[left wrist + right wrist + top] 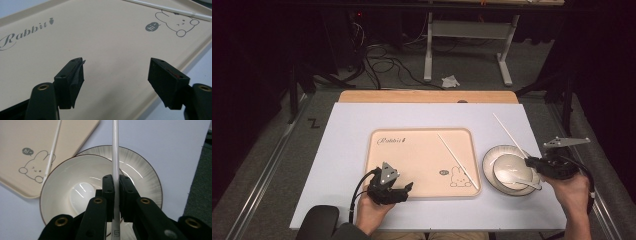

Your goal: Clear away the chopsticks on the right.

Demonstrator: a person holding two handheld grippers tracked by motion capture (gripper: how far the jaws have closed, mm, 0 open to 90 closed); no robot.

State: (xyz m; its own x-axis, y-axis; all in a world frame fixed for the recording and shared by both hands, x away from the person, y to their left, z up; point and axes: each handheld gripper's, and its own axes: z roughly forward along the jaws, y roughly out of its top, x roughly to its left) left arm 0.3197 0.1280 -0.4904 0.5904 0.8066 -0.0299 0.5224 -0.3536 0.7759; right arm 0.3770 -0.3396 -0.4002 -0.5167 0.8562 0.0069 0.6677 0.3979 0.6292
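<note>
My right gripper (530,161) (116,180) is shut on a long white chopstick (510,135) (115,150), held above a white bowl (512,167) (62,185). The chopstick points away toward the table's far right. The bowl sits on a grey-streaked plate (488,165) (145,172), and a white spoon (518,179) seems to lie in it. A second white chopstick (457,161) (53,150) (170,10) rests on the beige rabbit tray (412,155) (100,37) (25,135), near the bunny drawing. Over the tray's near edge, my left gripper (406,188) (116,67) stands open with nothing between its jaws.
The tray and the plate lie on a white mat (347,145) that covers the wooden table (427,96). Beyond the table are a white metal stand (467,35), cables (382,65) and a crumpled white scrap (451,80) on the floor.
</note>
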